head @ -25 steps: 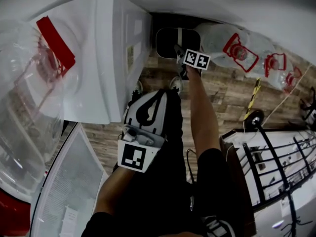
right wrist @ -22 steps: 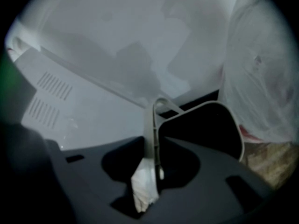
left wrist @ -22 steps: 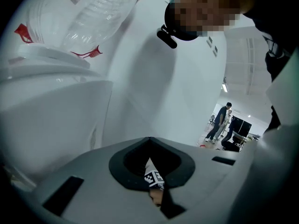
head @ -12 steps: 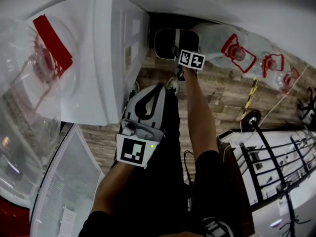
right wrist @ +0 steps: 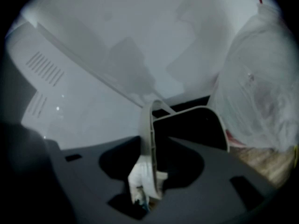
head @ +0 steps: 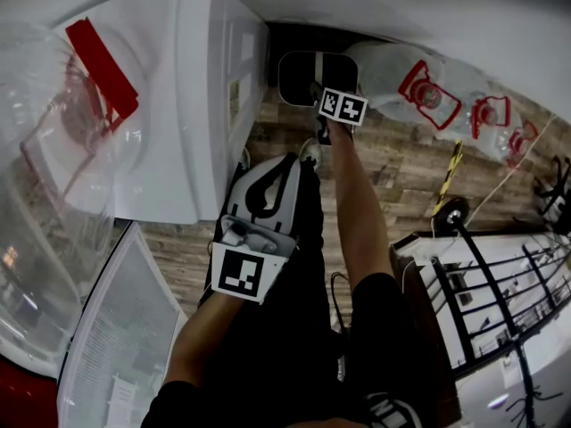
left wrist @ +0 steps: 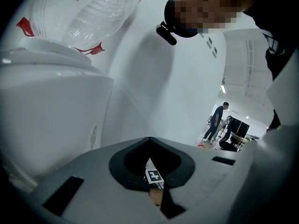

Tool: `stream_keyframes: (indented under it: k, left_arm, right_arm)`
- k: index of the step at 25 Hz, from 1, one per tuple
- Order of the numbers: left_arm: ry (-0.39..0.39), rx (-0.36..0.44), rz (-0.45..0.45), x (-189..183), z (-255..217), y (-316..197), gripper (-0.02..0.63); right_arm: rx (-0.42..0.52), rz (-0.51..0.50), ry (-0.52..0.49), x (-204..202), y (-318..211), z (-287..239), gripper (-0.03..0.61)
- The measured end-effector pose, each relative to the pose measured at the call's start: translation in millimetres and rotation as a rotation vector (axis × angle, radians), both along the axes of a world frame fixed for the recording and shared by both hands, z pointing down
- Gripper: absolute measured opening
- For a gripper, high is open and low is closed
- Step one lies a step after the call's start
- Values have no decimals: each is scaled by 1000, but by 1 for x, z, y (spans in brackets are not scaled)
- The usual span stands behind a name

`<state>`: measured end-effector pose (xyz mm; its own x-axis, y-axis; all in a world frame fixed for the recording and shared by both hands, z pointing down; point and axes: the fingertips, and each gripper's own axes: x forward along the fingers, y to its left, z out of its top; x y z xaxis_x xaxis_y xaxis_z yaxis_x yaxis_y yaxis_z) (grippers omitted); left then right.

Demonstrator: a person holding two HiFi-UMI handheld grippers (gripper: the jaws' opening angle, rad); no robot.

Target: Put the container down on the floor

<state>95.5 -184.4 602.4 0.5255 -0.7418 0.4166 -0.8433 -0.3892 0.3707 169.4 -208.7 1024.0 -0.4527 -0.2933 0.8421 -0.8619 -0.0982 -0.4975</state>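
The container (head: 308, 77) is a black bin with a pale rim, down on the wood floor (head: 401, 168) between the white dispenser and the water bottles. My right gripper (head: 321, 92) reaches down to its near rim. In the right gripper view the bin (right wrist: 196, 125) stands just ahead, and its thin pale handle (right wrist: 148, 125) rises between the jaws of the right gripper (right wrist: 152, 143), which are opening. My left gripper (head: 287, 163) hangs higher, near my legs, shut with nothing in it. The left gripper view shows that gripper (left wrist: 149, 139) with its jaw tips meeting.
A white water dispenser (head: 178, 105) with a clear bottle (head: 53, 176) on top stands at the left. Large water bottles (head: 428, 87) lie right of the bin. A black wire rack (head: 500, 292) is at the right. People (left wrist: 217, 120) stand far off.
My right arm has shifted slightly left at the bin. The left gripper has barely moved.
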Motion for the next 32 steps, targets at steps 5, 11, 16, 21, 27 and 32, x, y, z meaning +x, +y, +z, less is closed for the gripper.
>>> stream_keyframes:
  k: [5, 11, 16, 21, 27, 32]
  left_arm:
    - [9, -3, -6, -3, 0, 2, 28]
    - [17, -12, -4, -2, 2, 5, 28]
    - [26, -14, -7, 1, -2, 4, 28]
    - [34, -12, -2, 1, -6, 4, 28]
    - [40, 10, 16, 6, -19, 6, 28]
    - [61, 19, 33, 11, -43, 14, 28]
  right_arm:
    - [10, 7, 25, 9, -1, -2, 167]
    - [20, 10, 69, 24, 0, -5, 161]
    - [13, 9, 83, 31, 2, -10, 161]
    - [18, 19, 82, 32, 5, -17, 161]
    - [34, 53, 81, 39, 4, -35, 161]
    - [47, 75, 86, 45, 12, -69, 161]
